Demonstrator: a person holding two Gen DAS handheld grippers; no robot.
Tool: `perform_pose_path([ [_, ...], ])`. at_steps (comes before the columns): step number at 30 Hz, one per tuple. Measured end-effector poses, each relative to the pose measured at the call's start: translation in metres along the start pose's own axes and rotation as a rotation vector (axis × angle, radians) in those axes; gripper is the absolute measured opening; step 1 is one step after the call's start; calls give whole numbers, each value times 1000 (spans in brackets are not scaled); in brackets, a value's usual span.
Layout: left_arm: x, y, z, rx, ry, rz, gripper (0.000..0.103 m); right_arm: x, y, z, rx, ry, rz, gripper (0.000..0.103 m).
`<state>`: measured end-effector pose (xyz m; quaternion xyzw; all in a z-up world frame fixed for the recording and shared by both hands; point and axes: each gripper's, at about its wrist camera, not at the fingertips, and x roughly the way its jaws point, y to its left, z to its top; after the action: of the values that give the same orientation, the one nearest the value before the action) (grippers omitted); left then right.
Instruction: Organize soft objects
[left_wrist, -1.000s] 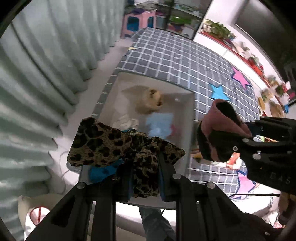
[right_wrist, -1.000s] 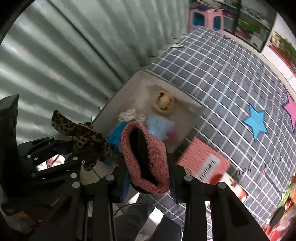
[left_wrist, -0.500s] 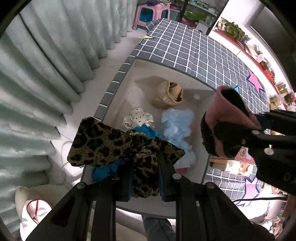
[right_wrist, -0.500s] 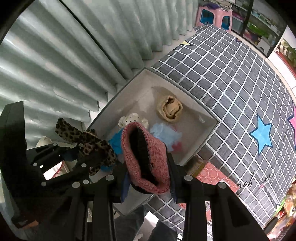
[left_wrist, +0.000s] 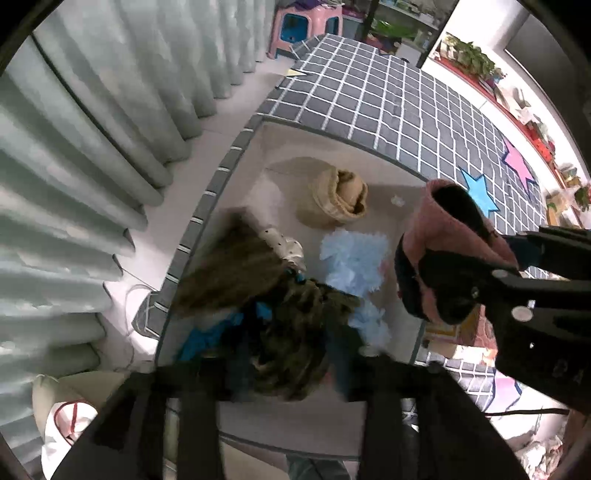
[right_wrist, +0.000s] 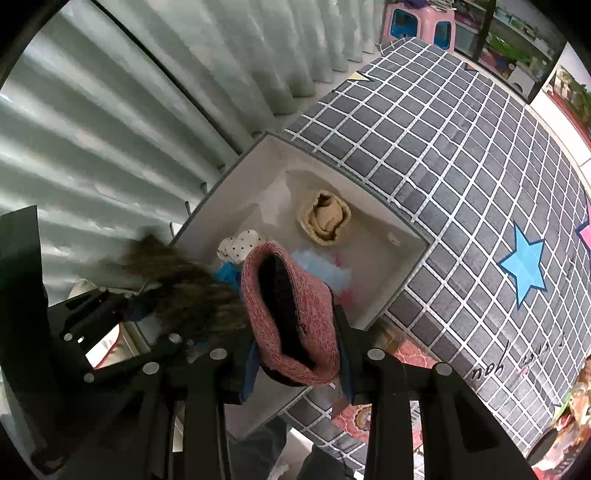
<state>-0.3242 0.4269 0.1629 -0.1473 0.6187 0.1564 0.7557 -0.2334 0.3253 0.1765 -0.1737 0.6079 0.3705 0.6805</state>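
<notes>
A white storage box (left_wrist: 236, 192) (right_wrist: 399, 221) stands at the edge of the checked mat. Inside lie a beige rolled sock (left_wrist: 338, 197) (right_wrist: 327, 218), a light blue fluffy item (left_wrist: 352, 258), a white dotted piece (right_wrist: 240, 245) and a blue cloth (left_wrist: 195, 341). My left gripper (left_wrist: 291, 350) hangs over the box with a blurred leopard-print cloth (left_wrist: 240, 273) (right_wrist: 184, 284) between its fingers, which stand wider apart than before. My right gripper (right_wrist: 295, 350) (left_wrist: 465, 291) is shut on a pink knit sock with dark lining (right_wrist: 291, 314) (left_wrist: 443, 236), held above the box's near right side.
Pale curtains (left_wrist: 92, 147) hang left of the box. The grey checked mat (right_wrist: 443, 147) carries blue (right_wrist: 524, 264) and pink stars. A red printed packet (right_wrist: 402, 354) lies beside the box. A pink stool (left_wrist: 303, 27) and shelves stand far back.
Both grippers have moved forward over the box. The left fingers have spread and the leopard cloth is blurred, slipping down between them. The right gripper still holds the pink sock.
</notes>
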Motion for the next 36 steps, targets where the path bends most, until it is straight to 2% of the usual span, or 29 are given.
perform_pose_path([
  [1, -1, 1, 0, -2, -4, 13, 80, -1, 1, 1, -3, -2, 4, 55],
  [2, -2, 2, 1, 0, -8, 23, 85, -2, 1, 1, -6, -7, 4, 71],
  [3, -2, 2, 1, 6, -12, 27, 86, -3, 2, 1, -8, -12, 3, 77],
  [6, -1, 2, 1, 28, 3, 73, 86, -6, 3, 2, -17, -14, 2, 78],
  [7, -1, 2, 1, 37, 1, 85, 86, -8, 4, 3, -19, -15, 1, 81],
  [8, -2, 2, 1, 40, -7, 88, 86, -8, 4, 3, -21, -14, 0, 96],
  [9, -5, 3, 0, 36, -20, 93, 86, -9, 5, 3, -23, -15, -4, 103],
  [11, -8, 6, -2, 18, -36, 81, 86, -13, 7, 1, -32, -25, -17, 103],
  [15, -4, 12, -5, -2, 10, 44, 86, -16, 10, -1, -40, -23, -37, 103],
  [29, -19, 13, -29, 19, -2, 71, 86, -21, 25, -11, -98, -47, -123, 103],
  [36, -22, 15, -33, 21, -5, 62, 86, -22, 30, -15, -102, -48, -134, 103],
])
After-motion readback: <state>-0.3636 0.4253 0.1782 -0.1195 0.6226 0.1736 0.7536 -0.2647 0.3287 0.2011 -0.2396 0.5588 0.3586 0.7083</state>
